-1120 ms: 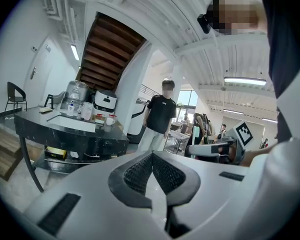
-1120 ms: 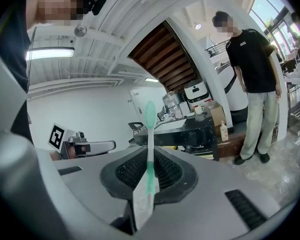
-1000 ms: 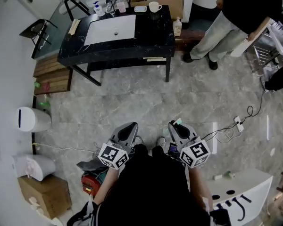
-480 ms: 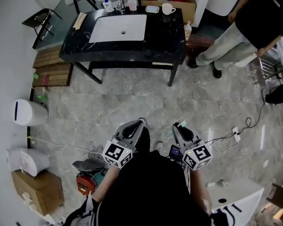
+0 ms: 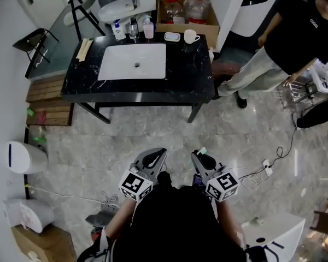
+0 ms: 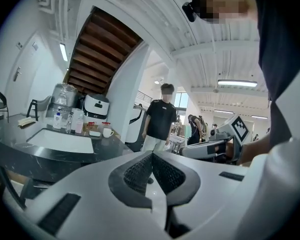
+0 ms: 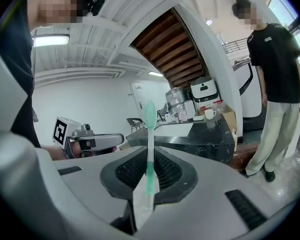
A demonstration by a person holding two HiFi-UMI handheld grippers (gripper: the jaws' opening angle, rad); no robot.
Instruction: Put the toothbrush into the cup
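Well apart across floor (image 5: 153, 125): toothbrush (image 7: 149, 149), cup (image 5: 191, 36).

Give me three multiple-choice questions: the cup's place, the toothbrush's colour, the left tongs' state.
1. Where on the black counter is the white cup? A front left corner; B back edge, right of the sink; C inside the sink.
2. The toothbrush in the right tongs is: A green; B red; C black.
3. The left tongs are: A wide open; B shut on the cup; C shut, empty.
B: head view shows it there. A: its handle is green. C: the jaws meet on nothing.
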